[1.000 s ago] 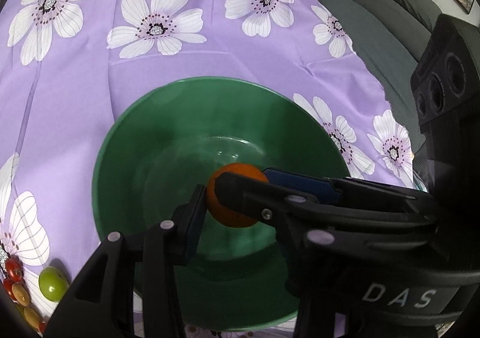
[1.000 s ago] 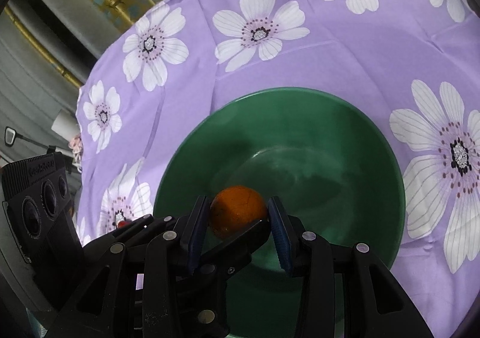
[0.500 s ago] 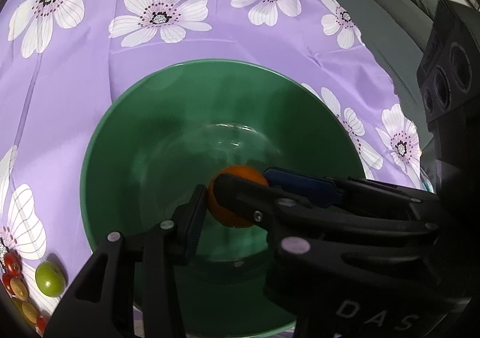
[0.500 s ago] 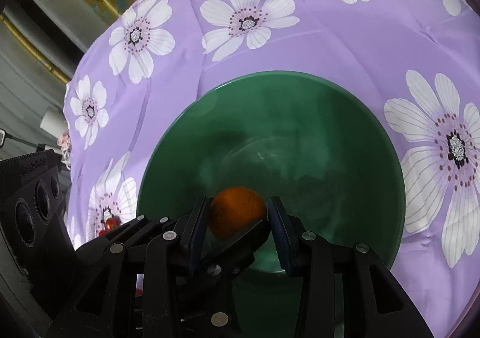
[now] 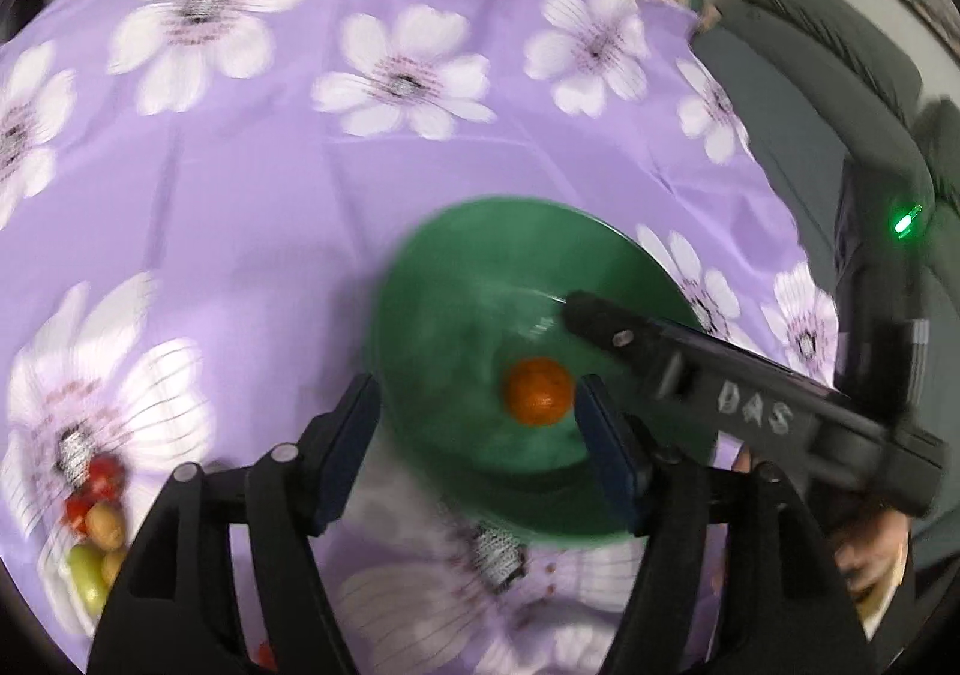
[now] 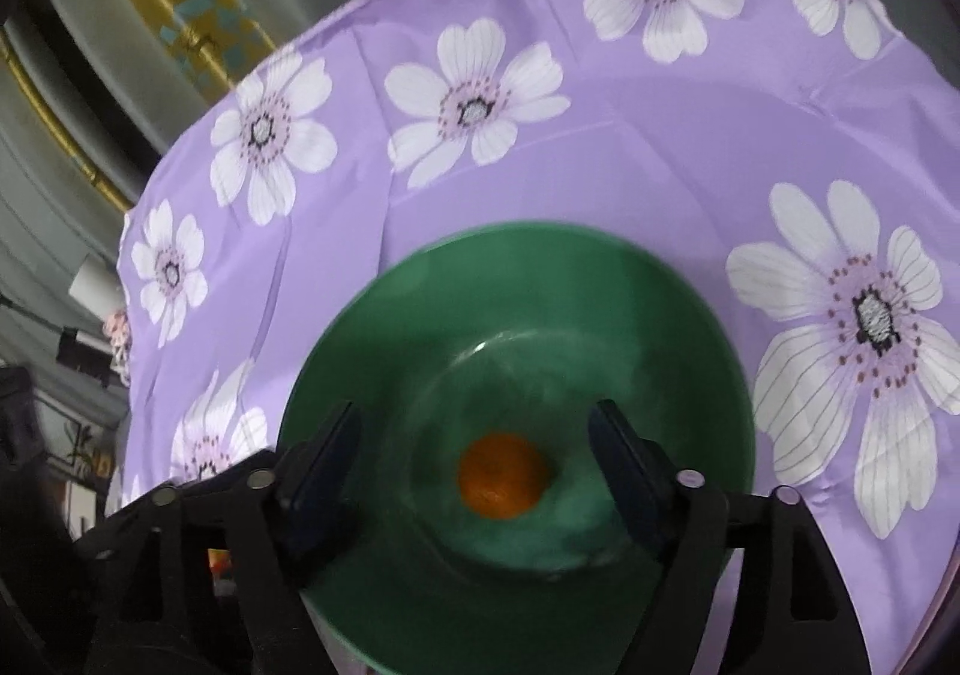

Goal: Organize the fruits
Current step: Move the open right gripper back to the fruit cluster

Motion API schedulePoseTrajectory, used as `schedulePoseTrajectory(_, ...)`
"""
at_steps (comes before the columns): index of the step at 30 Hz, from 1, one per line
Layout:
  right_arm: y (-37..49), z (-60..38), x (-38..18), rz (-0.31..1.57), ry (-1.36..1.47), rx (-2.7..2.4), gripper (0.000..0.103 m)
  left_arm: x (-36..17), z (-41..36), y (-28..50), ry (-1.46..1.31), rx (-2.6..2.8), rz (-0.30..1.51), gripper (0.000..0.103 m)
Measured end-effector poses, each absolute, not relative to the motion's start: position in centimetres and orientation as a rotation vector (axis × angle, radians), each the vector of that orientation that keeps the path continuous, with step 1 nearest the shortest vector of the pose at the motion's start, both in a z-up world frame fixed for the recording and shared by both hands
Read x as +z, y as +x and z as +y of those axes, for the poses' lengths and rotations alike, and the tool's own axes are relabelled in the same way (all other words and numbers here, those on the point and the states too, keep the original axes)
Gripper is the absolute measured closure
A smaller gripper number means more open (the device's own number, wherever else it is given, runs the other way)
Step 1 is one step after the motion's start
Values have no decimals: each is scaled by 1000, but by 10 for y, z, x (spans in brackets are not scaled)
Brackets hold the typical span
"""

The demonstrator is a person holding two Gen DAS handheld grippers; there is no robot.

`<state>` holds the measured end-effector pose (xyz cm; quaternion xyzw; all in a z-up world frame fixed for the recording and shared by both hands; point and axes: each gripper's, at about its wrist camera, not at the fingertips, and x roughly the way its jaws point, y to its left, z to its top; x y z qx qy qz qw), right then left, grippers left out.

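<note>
A small orange (image 6: 503,476) lies loose on the floor of the green bowl (image 6: 540,279). My right gripper (image 6: 474,456) hangs over it with its jaws opening, and the fruit sits below the gap with no pad touching it. In the blurred left wrist view the same orange (image 5: 536,390) rests in the bowl (image 5: 456,285). My left gripper (image 5: 477,426) stands above the bowl's near rim, jaws opening and holding nothing. One finger (image 5: 606,327) of my right gripper reaches in from the right.
The bowl stands on a purple flowered tablecloth (image 5: 270,195). A heap of small red, tan and green fruits (image 5: 93,525) lies at the near left. A grey sofa (image 5: 840,93) is at the right, and a hand (image 5: 864,555) holds the right tool.
Both grippers have spread their jaws and let go of the orange, which now lies in the bowl. The left gripper has drawn back and up, so the bowl looks smaller.
</note>
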<state>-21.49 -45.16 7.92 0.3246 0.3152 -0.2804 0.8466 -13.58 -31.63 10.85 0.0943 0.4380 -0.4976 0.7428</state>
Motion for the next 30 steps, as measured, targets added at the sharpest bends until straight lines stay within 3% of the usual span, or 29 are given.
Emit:
schedulePoseTrajectory(15, -189, -421, 66, 727, 448, -794, 23, 107, -97, -99, -36, -597, 946, 30)
schedulePoseTrajectory(25, -202, -385, 95, 699, 397, -719, 23, 82, -50, -102, -96, -489, 1026, 30)
schedulePoseTrajectory(30, -188, -342, 107, 712, 479, -357, 23, 81, -36, -98, -132, -473, 1024, 32)
